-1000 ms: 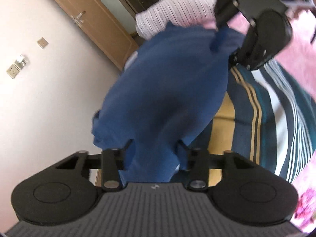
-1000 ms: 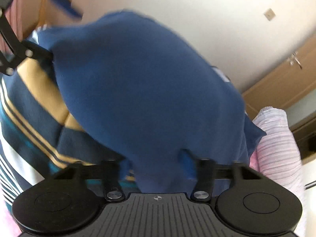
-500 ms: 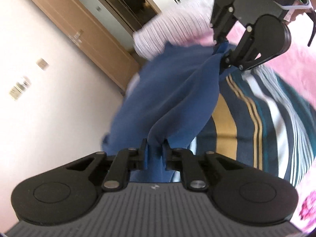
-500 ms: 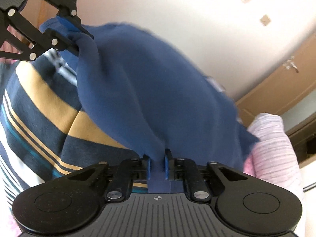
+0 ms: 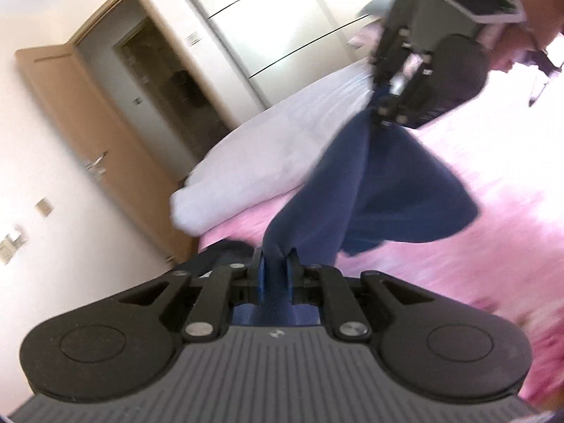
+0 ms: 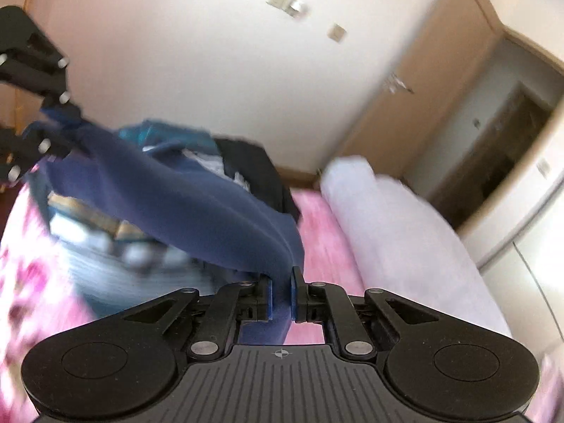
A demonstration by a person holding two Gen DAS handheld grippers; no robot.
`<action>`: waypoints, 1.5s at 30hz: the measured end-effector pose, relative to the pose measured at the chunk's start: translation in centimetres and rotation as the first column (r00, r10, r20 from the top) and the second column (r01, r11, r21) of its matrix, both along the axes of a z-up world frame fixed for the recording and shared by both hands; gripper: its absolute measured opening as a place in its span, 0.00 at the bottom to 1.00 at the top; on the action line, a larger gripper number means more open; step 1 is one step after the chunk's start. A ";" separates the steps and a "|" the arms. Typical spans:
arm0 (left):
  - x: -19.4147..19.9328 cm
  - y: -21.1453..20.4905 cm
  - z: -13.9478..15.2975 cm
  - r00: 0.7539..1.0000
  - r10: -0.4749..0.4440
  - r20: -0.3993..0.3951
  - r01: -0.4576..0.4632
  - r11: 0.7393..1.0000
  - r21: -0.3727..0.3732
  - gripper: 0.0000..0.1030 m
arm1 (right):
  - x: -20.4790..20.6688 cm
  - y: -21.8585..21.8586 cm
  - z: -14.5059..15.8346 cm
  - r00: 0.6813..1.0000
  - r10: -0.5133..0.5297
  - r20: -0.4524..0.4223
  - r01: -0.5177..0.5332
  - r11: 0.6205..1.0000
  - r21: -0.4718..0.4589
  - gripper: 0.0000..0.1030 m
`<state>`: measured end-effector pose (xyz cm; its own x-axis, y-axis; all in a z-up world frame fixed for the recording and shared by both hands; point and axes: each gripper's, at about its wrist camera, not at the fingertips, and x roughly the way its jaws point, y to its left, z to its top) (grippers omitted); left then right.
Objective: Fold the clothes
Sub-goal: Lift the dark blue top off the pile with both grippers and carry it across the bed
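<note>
A navy blue garment (image 5: 380, 190) hangs stretched between my two grippers above the pink bed. In the left wrist view my left gripper (image 5: 275, 264) is shut on one bunched edge of it. My right gripper (image 5: 386, 105) shows at the upper right, clamped on the other end. In the right wrist view my right gripper (image 6: 282, 282) pinches the blue garment (image 6: 197, 208). My left gripper (image 6: 53, 130) holds it at the far left. Blue cloth fills the gap between both pairs of pads.
A pile of clothes lies below, with a striped garment (image 6: 88, 225) and a black one (image 6: 253, 169). A rolled white duvet (image 5: 268, 155) lies along the pink bedsheet (image 5: 493, 232). A wooden door (image 5: 81, 120), a wall and a wardrobe (image 5: 282, 17) stand beyond.
Both grippers closed on the blue garment, which had lain draped over the striped clothes. They then rose and swung away with it, so it now hangs taut over the pink sheet.
</note>
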<state>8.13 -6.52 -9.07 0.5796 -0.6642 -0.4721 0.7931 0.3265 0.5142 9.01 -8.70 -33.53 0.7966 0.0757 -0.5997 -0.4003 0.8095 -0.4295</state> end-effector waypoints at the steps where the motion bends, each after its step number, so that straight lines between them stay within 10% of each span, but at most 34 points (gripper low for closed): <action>1: -2.1 -0.7 0.4 1.000 -0.022 -0.004 0.022 1.000 -0.001 0.09 | -3.0 -1.4 0.3 1.000 -0.017 -0.015 0.017 1.000 0.007 0.07; 7: -13.1 -6.3 2.5 0.977 -0.212 -0.036 0.213 0.977 0.012 0.09 | -20.9 -7.8 1.8 0.984 -0.165 -0.061 0.168 0.985 0.045 0.07; 13: -18.5 -13.0 7.4 0.897 -0.424 -0.122 0.420 0.906 -0.061 0.09 | -30.9 -14.9 8.5 0.926 -0.375 -0.050 0.378 0.921 0.095 0.07; 16: -18.5 -17.6 7.5 0.869 -0.453 -0.197 0.453 0.890 -0.047 0.20 | -33.4 -18.2 11.2 0.882 -0.468 -0.061 0.472 0.876 0.102 0.07; 21: -16.9 -24.9 4.6 0.867 -0.378 -0.324 0.397 0.918 -0.009 0.33 | -34.0 -23.5 7.7 0.739 -0.671 -0.060 0.672 0.741 -0.014 0.12; 24: -16.3 -26.5 2.2 0.848 -0.366 -0.383 0.399 0.917 0.008 0.45 | -36.2 -24.5 7.1 0.651 -0.756 -0.065 0.757 0.653 -0.018 0.41; 25: -16.6 -26.8 0.9 0.842 -0.364 -0.398 0.406 0.913 0.023 0.46 | -36.9 -24.6 6.7 0.628 -0.774 -0.078 0.776 0.631 -0.011 0.64; 27: -17.6 -25.7 -1.8 0.826 -0.375 -0.420 0.437 0.897 0.060 0.48 | -38.3 -24.8 5.0 0.591 -0.795 -0.136 0.801 0.598 -0.016 0.70; 32: -21.8 -22.6 -10.0 0.774 -0.454 -0.443 0.583 0.782 0.218 0.52 | -41.1 -24.2 0.2 0.476 -0.810 -0.342 0.859 0.512 -0.017 0.70; 35: -24.1 -22.1 -13.9 0.748 -0.491 -0.446 0.642 0.705 0.301 0.53 | -42.1 -23.6 -2.5 0.470 -0.766 -0.438 0.847 0.532 -0.022 0.70; 40: -26.7 -22.3 -19.1 0.684 -0.593 -0.425 0.729 0.577 0.367 0.68 | -42.3 -25.7 -8.4 0.495 -0.698 -0.518 0.816 0.578 0.000 0.70; 42: -28.1 -22.5 -21.8 0.636 -0.660 -0.400 0.766 0.480 0.427 0.68 | -41.0 -26.9 -12.7 0.536 -0.639 -0.552 0.766 0.642 0.000 0.70; 45: -29.4 -22.8 -25.1 0.627 -0.689 -0.363 0.753 0.415 0.511 0.66 | -40.2 -27.2 -17.4 0.615 -0.527 -0.587 0.624 0.780 -0.046 0.70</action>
<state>-21.29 -29.30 -34.17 -0.0412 -0.3948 -0.9179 0.6389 -0.7167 0.2795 -31.23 -35.93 -50.91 0.2478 -0.1580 -0.9559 0.0516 0.9874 -0.1498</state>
